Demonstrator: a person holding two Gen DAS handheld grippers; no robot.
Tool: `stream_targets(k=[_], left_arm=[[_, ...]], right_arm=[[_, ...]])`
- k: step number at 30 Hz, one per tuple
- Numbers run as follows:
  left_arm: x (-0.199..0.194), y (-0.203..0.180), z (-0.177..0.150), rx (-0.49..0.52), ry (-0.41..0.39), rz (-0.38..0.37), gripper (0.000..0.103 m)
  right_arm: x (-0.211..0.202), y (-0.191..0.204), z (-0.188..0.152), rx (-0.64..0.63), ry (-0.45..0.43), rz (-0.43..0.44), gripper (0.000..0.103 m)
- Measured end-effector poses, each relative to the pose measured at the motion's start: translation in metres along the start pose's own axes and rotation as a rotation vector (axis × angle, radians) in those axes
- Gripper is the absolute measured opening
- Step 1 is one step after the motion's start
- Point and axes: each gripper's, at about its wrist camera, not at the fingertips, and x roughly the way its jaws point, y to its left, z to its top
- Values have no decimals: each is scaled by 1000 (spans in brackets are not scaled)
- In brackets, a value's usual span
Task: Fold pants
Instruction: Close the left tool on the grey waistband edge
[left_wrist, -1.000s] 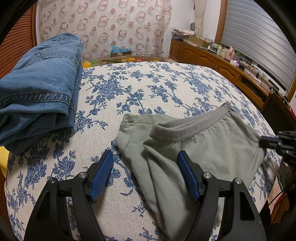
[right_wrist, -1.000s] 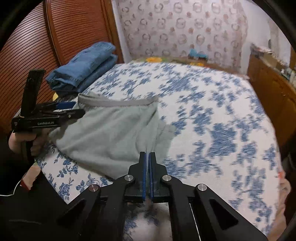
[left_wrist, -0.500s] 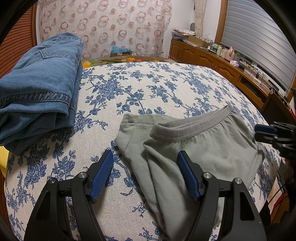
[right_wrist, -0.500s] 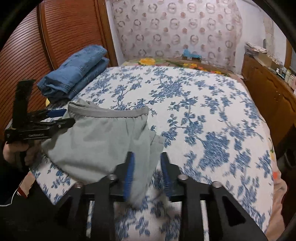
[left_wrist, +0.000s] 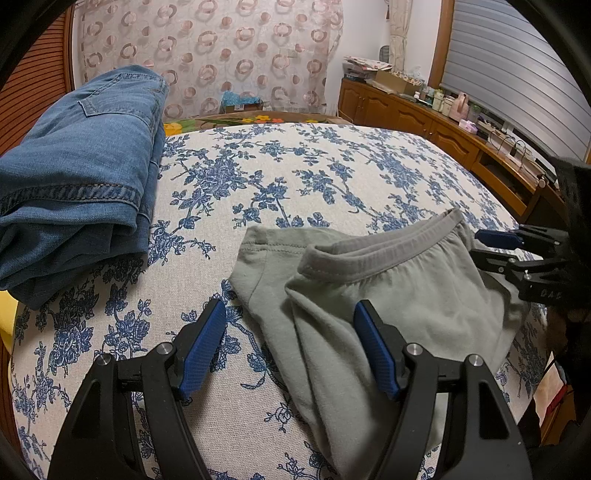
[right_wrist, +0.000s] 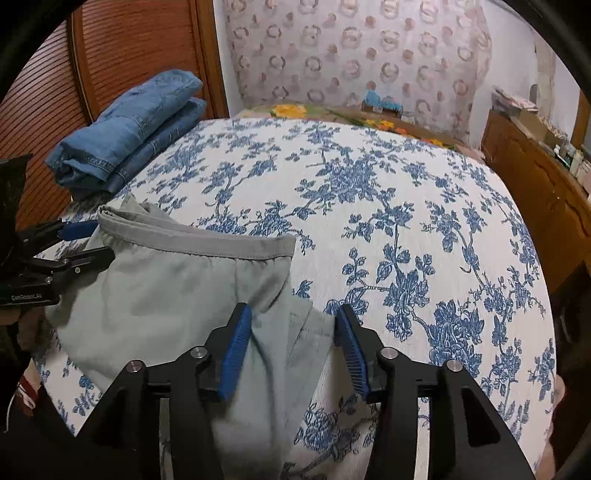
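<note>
Grey-green pants (left_wrist: 406, 295) lie folded on the floral bed cover (left_wrist: 295, 184), waistband (left_wrist: 388, 251) toward the far side. My left gripper (left_wrist: 290, 347) hovers open over their left edge, with a fold of cloth and bare cover between its fingers. In the right wrist view the pants (right_wrist: 166, 295) spread to the left. My right gripper (right_wrist: 293, 350) is opening, and the pants' right edge lies loose between its jaws, unpressed. Each gripper shows in the other's view: the left gripper (right_wrist: 70, 247) at the waistband's left end, the right gripper (left_wrist: 495, 247) at its right end.
A stack of folded blue jeans (left_wrist: 74, 177) sits at the bed's far left, by a wooden slatted door (right_wrist: 129, 55). A low wooden cabinet (left_wrist: 424, 118) with clutter runs along the right wall. The bed's near edge lies just under both grippers.
The right gripper went from shut to open and moved in over the pants' right edge, which now lies slack. The left gripper has kept still.
</note>
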Motion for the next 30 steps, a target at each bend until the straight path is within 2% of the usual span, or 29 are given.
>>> stream_targets(k=[2, 5, 10, 17, 21, 22, 24, 27, 30], left_arm=[[0, -1, -1, 2, 1, -1, 73], [1, 1, 1, 1, 10, -3, 73], [-6, 11, 9, -48, -7, -48, 73], [10, 20, 20, -77, 36, -41, 73], [12, 17, 22, -55, 33, -24, 72], [12, 16, 21, -47, 31, -21, 70], [12, 13, 21, -30, 27, -25, 57], [13, 9, 21, -20, 32, -83, 28], [12, 7, 22, -22, 29, -87, 22]], right_arm=[[0, -2, -6, 9, -35, 7, 55], [0, -2, -7, 5, -35, 7, 55], [0, -2, -8, 7, -35, 6, 55], [-2, -3, -8, 11, -38, 8, 55], [-2, -4, -9, 13, -39, 10, 55], [-3, -4, -9, 14, -39, 10, 55], [-3, -4, -9, 16, -40, 12, 55], [-3, -4, -9, 19, -41, 12, 55], [-3, -4, -9, 20, -40, 13, 55]])
